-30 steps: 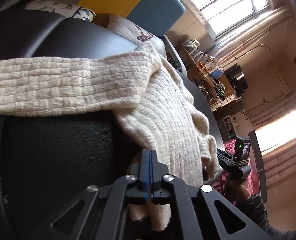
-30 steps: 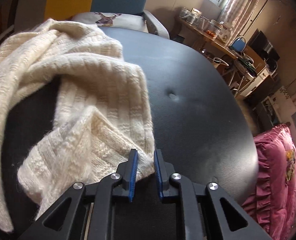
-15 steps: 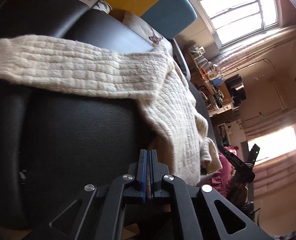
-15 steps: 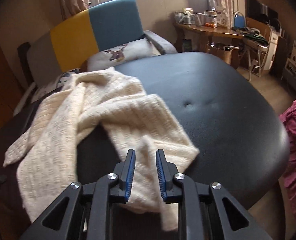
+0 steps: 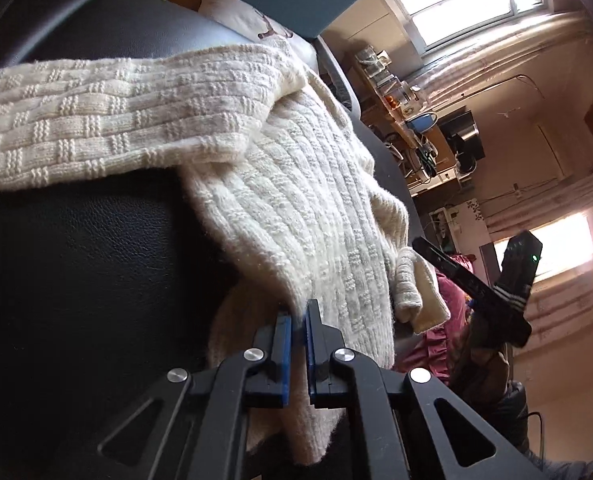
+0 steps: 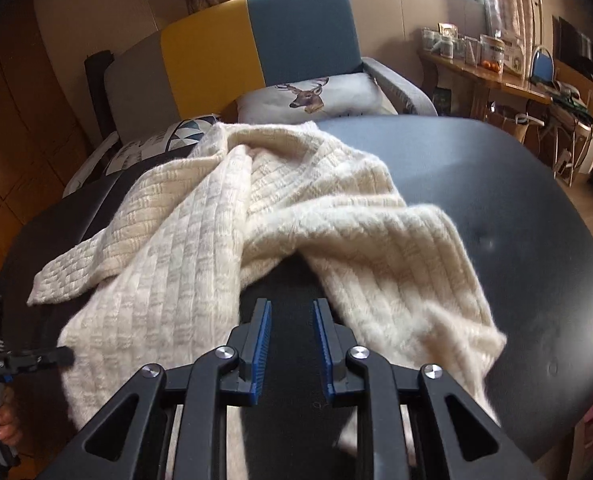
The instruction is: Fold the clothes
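Note:
A cream knit sweater [image 5: 296, 200] lies rumpled across a black padded leather top [image 5: 76, 260]. My left gripper [image 5: 298, 320] is shut on the sweater's near hem, and cloth bunches between and under the blue pads. In the right wrist view the sweater [image 6: 256, 220] spreads in two lobes with bare leather [image 6: 496, 200] between them. My right gripper [image 6: 292, 312] hovers open over that dark gap, with nothing between its fingers. The left gripper [image 6: 66, 355] shows at the left edge, held by a hand [image 6: 4, 428].
A sofa with a yellow and teal back [image 6: 296, 40] stands behind the leather top, with a deer-print cushion [image 6: 316, 96] on it. A wooden side table with jars [image 6: 476, 64] is at the back right. A pink ruffled cushion [image 5: 436, 340] sits low beside the top.
My right gripper has widened, left the sweater's corner and lifted back, so its view now tilts up to the sofa. My left gripper stays shut on the hem and has shifted slightly.

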Action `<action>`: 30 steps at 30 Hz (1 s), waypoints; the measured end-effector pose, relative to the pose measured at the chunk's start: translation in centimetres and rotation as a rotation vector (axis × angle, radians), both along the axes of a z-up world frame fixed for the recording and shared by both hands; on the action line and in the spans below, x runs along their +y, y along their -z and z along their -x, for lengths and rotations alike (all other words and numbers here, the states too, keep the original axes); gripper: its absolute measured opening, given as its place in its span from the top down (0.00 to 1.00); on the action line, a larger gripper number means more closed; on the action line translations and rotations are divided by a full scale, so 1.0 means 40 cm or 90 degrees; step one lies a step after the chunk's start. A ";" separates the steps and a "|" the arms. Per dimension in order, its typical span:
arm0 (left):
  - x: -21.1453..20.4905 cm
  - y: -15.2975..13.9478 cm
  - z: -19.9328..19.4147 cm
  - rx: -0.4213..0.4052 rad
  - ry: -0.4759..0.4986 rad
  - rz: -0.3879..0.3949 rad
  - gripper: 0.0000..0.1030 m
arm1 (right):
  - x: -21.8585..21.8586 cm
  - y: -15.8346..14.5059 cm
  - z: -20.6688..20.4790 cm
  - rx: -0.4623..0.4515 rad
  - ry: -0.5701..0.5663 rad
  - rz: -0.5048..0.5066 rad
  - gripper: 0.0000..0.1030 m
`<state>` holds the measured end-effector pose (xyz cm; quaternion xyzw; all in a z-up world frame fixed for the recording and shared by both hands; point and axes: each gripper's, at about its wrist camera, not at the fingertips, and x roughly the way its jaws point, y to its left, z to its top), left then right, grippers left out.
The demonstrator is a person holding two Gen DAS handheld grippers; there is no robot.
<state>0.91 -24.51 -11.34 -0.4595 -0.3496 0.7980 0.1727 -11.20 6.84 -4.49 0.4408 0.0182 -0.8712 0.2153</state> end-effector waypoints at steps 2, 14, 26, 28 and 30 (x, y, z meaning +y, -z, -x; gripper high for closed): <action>-0.014 -0.018 -0.014 0.016 -0.012 0.004 0.95 | -0.030 0.006 0.057 0.001 -0.003 -0.017 0.80; -0.134 -0.035 -0.069 0.024 -0.091 0.040 0.95 | -0.107 0.147 0.262 -0.104 0.026 -0.097 0.80; -0.404 -0.055 -0.274 -0.036 -0.278 0.116 0.90 | -0.093 0.143 0.261 -0.096 0.032 -0.124 0.79; -0.503 -0.064 -0.327 -0.064 -0.352 0.176 0.86 | -0.109 0.114 0.239 -0.080 0.026 -0.126 0.80; -0.590 -0.052 -0.353 -0.083 -0.395 0.179 0.77 | -0.136 0.074 0.196 -0.059 -0.003 -0.088 0.80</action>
